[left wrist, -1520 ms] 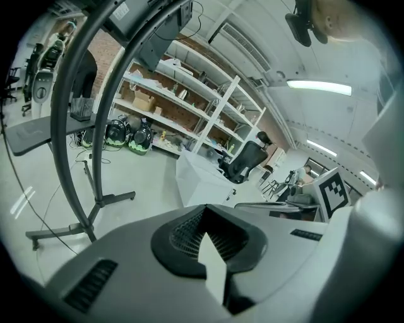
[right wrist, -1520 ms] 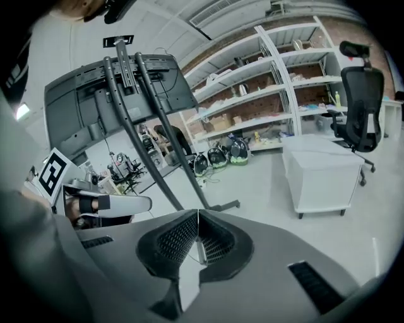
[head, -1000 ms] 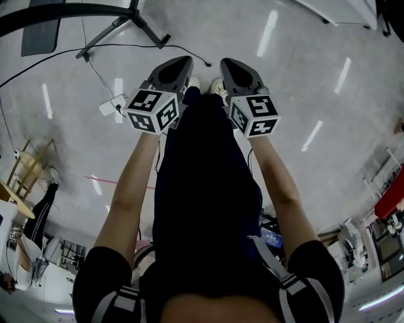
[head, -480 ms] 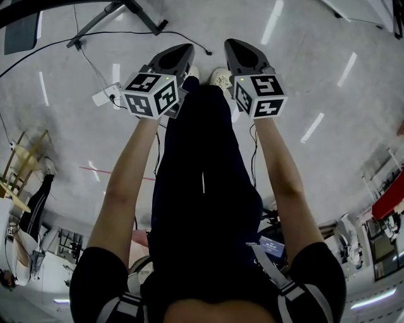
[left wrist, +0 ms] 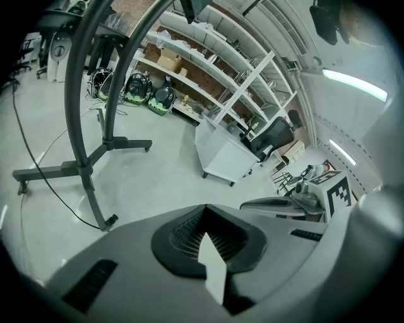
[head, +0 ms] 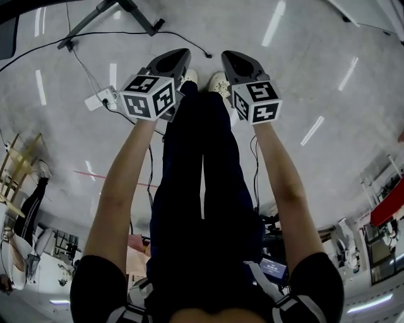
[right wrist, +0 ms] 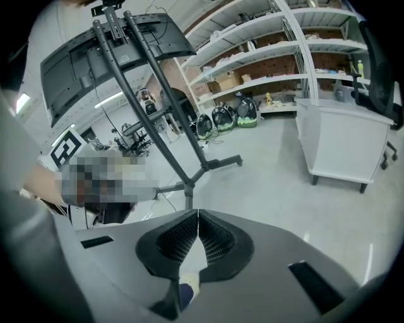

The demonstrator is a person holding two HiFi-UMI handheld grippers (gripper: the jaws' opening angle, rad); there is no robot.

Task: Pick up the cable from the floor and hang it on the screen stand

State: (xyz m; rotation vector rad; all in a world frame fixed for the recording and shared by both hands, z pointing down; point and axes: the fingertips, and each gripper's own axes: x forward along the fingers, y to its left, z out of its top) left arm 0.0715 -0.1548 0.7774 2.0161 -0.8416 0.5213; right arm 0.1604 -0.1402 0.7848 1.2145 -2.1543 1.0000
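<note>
A thin black cable (head: pixel 196 49) lies on the grey floor, running from the left edge to a plug end just ahead of my grippers. It also shows in the left gripper view as the cable (left wrist: pixel 47 183) beside the stand's foot. The black screen stand (head: pixel 136 14) spreads its legs at the top; the right gripper view shows the stand (right wrist: pixel 165 107) carrying a dark screen (right wrist: pixel 82 57). My left gripper (head: pixel 180 58) and right gripper (head: pixel 228 58) are held side by side above the person's shoes, both shut and empty, apart from the cable.
A white power strip (head: pixel 101 99) with its own lead lies left of the left gripper. A white cabinet (right wrist: pixel 344 142) and long shelving (left wrist: pixel 208 76) stand farther off. The stand's curved pole (left wrist: pixel 79 120) rises close on the left.
Both grippers have sunk toward the floor, side by side, with the arms stretched out further. Both stay shut and empty.
</note>
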